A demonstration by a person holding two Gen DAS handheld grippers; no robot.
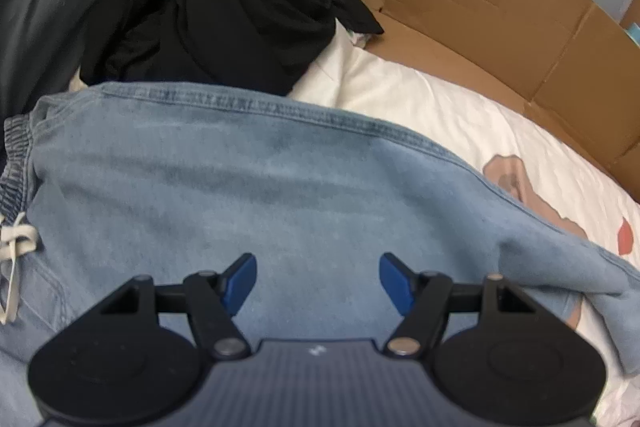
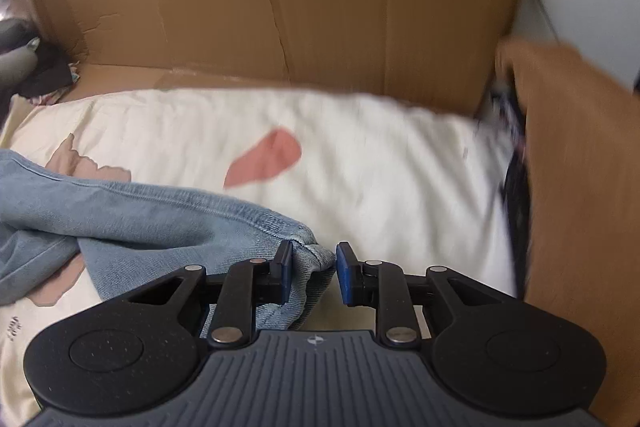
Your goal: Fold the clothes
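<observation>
Two grippers over jeans (image 1: 248, 187) on a sheet (image 1: 440, 107).

Spread flat across the sheet, waistband and drawstring (image 1: 16, 239) at the left wrist view's left edge, presumably to give clean fold lines. Left gripper (image 1: 318, 281) wide, nothing between its pads, angled steeply down, hovering close above the denim as if to pin or smooth it. Right gripper (image 2: 312, 271) narrow, hem corner of a leg (image 2: 308, 259) between its pads; left pad against the cloth, right pad seemingly just clear, though blur makes contact hard to call. Tilted down and forward, low over the sheet, likely placed to lift that hem across. Cardboard (image 2: 320, 7) behind; dark clothes (image 1: 224, 27) heaped beyond the waistband.
</observation>
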